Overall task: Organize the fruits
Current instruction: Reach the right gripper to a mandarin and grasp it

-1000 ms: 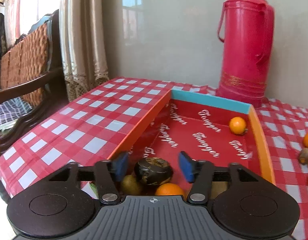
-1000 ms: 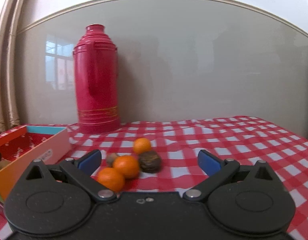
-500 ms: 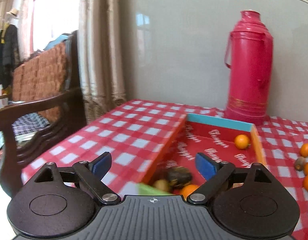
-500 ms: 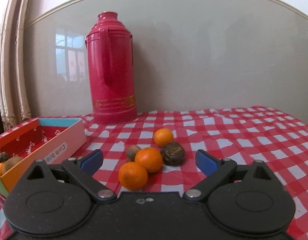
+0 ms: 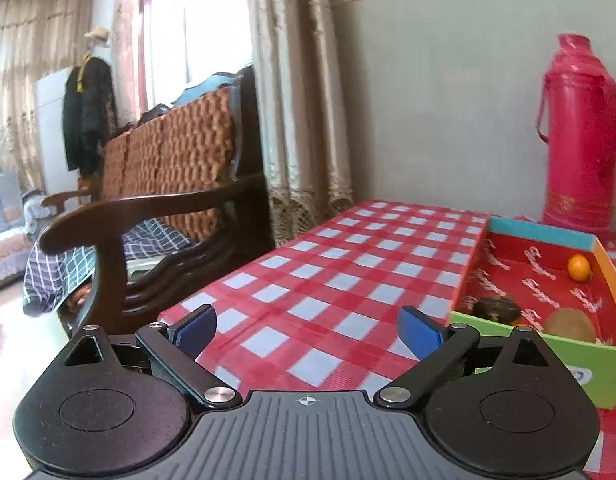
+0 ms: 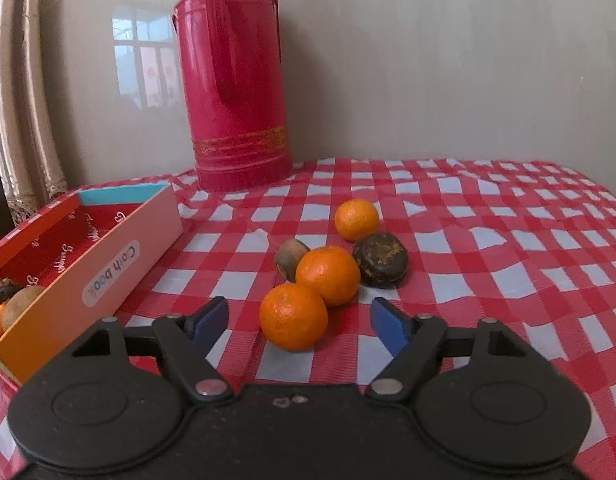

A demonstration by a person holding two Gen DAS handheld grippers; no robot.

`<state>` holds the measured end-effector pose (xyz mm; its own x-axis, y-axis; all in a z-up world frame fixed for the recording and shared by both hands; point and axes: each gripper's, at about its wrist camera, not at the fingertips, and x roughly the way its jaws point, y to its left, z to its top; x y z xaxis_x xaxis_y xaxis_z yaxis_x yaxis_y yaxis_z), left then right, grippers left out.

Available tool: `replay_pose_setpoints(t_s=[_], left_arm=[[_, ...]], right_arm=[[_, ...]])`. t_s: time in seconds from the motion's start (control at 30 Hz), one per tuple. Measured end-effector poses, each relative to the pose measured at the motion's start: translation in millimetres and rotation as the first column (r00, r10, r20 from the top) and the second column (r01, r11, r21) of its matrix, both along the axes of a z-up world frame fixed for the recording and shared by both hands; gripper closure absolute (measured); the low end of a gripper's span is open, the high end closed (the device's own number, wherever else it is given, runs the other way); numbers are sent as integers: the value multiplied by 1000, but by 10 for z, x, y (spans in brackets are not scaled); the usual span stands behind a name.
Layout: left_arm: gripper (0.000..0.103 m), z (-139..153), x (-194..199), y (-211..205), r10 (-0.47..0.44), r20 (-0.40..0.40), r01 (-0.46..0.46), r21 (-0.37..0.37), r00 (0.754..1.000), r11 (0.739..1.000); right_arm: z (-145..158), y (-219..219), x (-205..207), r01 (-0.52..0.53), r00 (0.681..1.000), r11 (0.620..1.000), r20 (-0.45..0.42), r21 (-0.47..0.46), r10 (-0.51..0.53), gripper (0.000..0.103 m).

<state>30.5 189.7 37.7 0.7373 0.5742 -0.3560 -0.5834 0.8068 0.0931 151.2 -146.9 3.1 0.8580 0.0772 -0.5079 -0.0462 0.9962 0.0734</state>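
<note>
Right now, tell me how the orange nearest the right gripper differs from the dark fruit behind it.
The nearest orange is bright orange with a smooth, even skin; the dark fruit is blackish brown with yellowish flecks. The nearest orange looks round, the dark fruit squatter and flattened. The nearest orange lies just ahead of the right gripper, whose jaws are open, while the dark fruit sits farther back to the right. Both rest on the checked tablecloth, outside the box.
</note>
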Motion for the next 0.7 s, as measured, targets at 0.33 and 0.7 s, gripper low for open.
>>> replay_pose_setpoints(t_s=[0.33,0.7], left_arm=[[1,-72,-102,293,76,4,-76,-47,997,996],[0,-96,-215,487,130,16,-128,-84,991,988]], right_arm=[[-41,92,129,6,998,1000,-54,-16,-7,69],[-28,153,84,-19,999,999,-26,-34,18,73]])
